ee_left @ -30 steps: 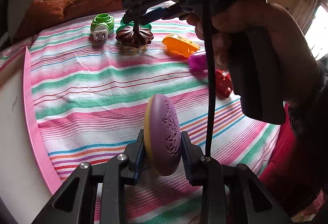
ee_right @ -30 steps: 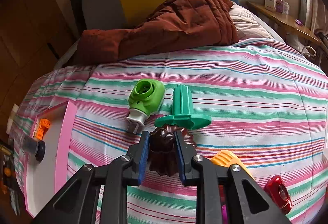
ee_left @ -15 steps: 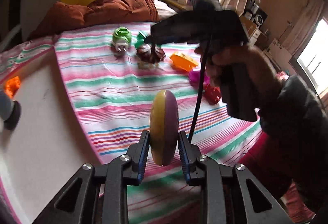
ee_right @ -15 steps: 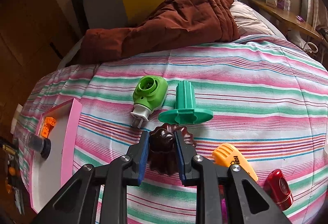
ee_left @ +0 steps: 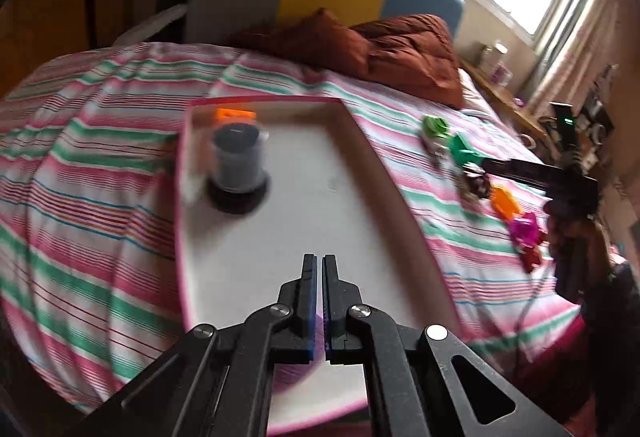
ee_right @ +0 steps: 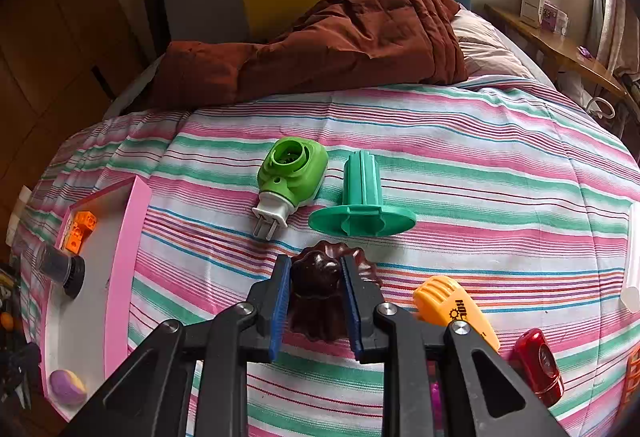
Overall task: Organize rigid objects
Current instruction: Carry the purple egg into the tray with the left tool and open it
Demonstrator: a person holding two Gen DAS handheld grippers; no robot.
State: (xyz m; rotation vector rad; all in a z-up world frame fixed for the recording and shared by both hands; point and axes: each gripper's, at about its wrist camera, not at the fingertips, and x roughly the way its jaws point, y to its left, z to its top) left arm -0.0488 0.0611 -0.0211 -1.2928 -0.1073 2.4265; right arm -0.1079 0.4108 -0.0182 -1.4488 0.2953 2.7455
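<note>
The purple disc [ee_right: 67, 386] now lies in the pink tray [ee_left: 400, 173] — released; the left gripper [ee_left: 319, 269] (jaws just snapped together, empty) hovers above it. The right gripper [ee_right: 316, 291] clamps the brown mould [ee_right: 320, 297], likely next.

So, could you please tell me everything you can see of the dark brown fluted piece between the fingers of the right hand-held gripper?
The brown fluted piece is a glossy, dark chocolate-coloured mould shape, plastic by its shine, with a scalloped, ribbed skirt and a smooth domed middle. It sits on the striped bedsheet, just in front of the teal flanged part. The right hand-held gripper is shut on it, blue pads pressing its two sides. Its underside is hidden.
</note>
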